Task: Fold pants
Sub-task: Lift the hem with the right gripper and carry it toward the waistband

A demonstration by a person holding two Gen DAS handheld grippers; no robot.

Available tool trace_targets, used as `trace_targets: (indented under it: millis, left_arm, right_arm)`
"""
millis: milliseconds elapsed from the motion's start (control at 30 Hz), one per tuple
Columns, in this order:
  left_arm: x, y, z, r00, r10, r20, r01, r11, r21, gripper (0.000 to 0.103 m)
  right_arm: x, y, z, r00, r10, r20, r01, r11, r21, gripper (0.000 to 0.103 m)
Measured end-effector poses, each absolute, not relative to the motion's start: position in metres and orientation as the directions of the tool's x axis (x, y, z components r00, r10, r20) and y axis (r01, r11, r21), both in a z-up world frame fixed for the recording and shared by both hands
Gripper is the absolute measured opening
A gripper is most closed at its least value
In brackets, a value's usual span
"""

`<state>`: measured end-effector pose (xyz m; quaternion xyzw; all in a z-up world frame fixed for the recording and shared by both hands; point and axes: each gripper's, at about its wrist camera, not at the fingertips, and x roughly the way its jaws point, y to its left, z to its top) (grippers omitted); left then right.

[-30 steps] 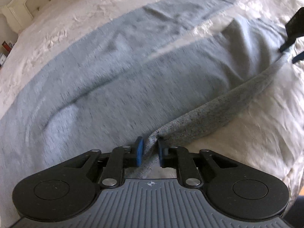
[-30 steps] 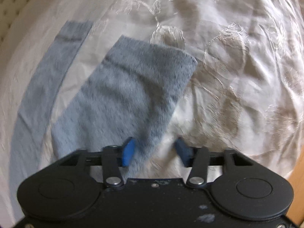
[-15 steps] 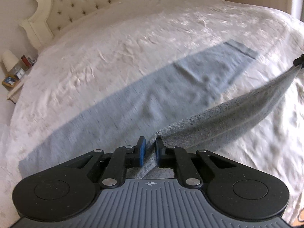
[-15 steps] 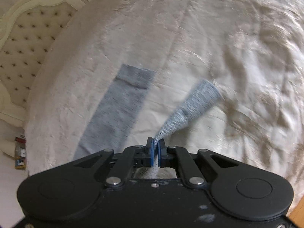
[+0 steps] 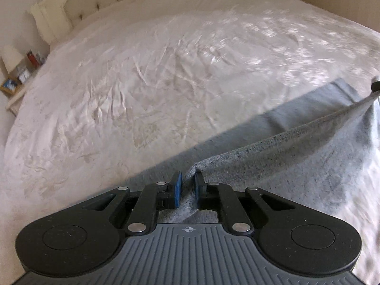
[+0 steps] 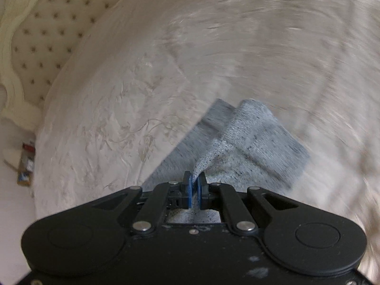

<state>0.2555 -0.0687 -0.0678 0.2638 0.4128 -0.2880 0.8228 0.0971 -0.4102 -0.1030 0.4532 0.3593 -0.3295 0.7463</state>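
I have the left gripper clamped on an edge of the grey pants: its blue pads pinch a fold of the knit, which bunches between them and drops through the gap just below. From that pinch, the cloth runs away to the right and far, as a taut raised edge, up to the tip of the right gripper at the right border of the left view. Below that edge the fabric hangs and spreads to the right. Behind it, a darker strip of the pants lies flat on the bed, reaching to the far right.

In the right view the right gripper is pinched together on the pants too, its pads nearly touching with a thin fold of cloth caught between. Just beyond the fingers the leg end fans out to the right and far, with its cuff band showing; a second, darker layer lies just left of it on the cover. That view is blurred.

The headboard stands at the far left, beyond the pale cover.
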Motion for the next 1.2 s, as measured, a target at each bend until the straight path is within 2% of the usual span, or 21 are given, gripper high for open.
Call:
trace_targets:
  millis: [200, 300, 400, 467, 567, 767, 900, 1033, 1067, 1133, 1200]
  left_arm:
    - [0.298, -0.083, -0.102, 0.453, -0.201, -0.868, 0.654, 0.737, 0.171, 0.011]
    - [0.311, -0.085, -0.112, 0.431, -0.182, -0.884, 0.622, 0.769, 0.146, 0.011]
    - [0.314, -0.087, -0.12, 0.424, -0.154, -0.893, 0.604, 0.782, 0.152, 0.011]
    - [0.313, -0.087, -0.123, 0.417, -0.143, -0.898, 0.602, 0.783, 0.154, 0.011]
    - [0.314, -0.088, -0.125, 0.414, -0.133, -0.9, 0.6, 0.784, 0.161, 0.011]
    - [0.311, -0.09, -0.125, 0.423, -0.111, -0.899, 0.584, 0.792, 0.178, 0.012]
    - [0.309, -0.094, -0.127, 0.43, -0.09, -0.898, 0.58, 0.79, 0.199, 0.012]
    - [0.308, -0.094, -0.127, 0.434, -0.081, -0.897, 0.57, 0.796, 0.205, 0.012]
    - [0.307, -0.094, -0.127, 0.437, -0.079, -0.896, 0.567, 0.797, 0.207, 0.012]
    - [0.304, -0.093, -0.125, 0.446, -0.075, -0.892, 0.557, 0.803, 0.211, 0.011]
    - [0.299, -0.091, -0.117, 0.462, -0.079, -0.883, 0.545, 0.811, 0.212, 0.011]
  right_arm:
    - [0.153, -0.431, -0.143, 0.474, -0.159, -0.866, 0.815, 0.452, 0.364, 0.008]
    - [0.166, -0.434, -0.158, 0.46, -0.163, -0.873, 0.784, 0.536, 0.313, 0.014]
    - [0.155, -0.437, -0.151, 0.504, -0.19, -0.843, 0.757, 0.568, 0.324, 0.028]
    - [0.135, -0.442, -0.14, 0.54, -0.206, -0.816, 0.749, 0.559, 0.354, 0.045]
    - [0.105, -0.449, -0.126, 0.549, -0.242, -0.8, 0.751, 0.562, 0.346, 0.045]
    - [0.093, -0.465, -0.132, 0.469, -0.322, -0.822, 0.72, 0.679, 0.145, 0.046]
    - [0.11, -0.476, -0.148, 0.456, -0.319, -0.831, 0.663, 0.745, 0.078, 0.044]
    - [0.118, -0.482, -0.161, 0.466, -0.26, -0.846, 0.616, 0.782, 0.099, 0.043]
    - [0.119, -0.482, -0.163, 0.469, -0.241, -0.85, 0.601, 0.792, 0.107, 0.027]
    - [0.118, -0.479, -0.16, 0.463, -0.22, -0.859, 0.587, 0.802, 0.111, 0.004]
    - [0.112, -0.473, -0.147, 0.496, -0.224, -0.839, 0.583, 0.802, 0.13, 0.003]
